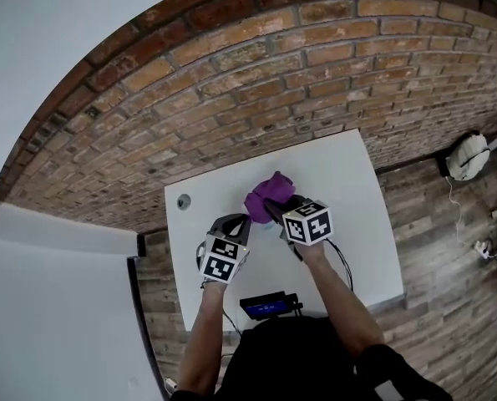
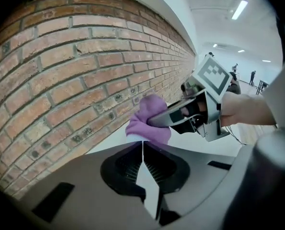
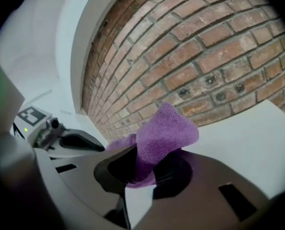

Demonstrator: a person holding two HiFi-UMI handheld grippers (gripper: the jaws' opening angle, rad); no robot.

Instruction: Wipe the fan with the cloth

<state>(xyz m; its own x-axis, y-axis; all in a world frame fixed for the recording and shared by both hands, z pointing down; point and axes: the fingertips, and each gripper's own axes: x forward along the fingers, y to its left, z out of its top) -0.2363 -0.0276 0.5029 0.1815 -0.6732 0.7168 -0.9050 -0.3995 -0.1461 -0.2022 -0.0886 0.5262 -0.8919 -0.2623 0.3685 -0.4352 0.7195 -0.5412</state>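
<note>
Head view: we look steeply down from high above on white table (image 1: 357,224), brick wall (image 1: 231,82) beyond far edge. Left gripper view: we sit low, close behind own jaws, facing wall, right gripper (image 2: 154,122) at right. Right gripper view: equally close, facing wall, left gripper (image 3: 92,145) at left. All three share purple cloth (image 1: 269,192).

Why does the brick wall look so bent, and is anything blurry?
Wide lenses: head view bows the wall into an arch; left gripper view has bright ceiling lights and dark corners; right gripper view shows the cloth sharp, the near edges soft.
</note>
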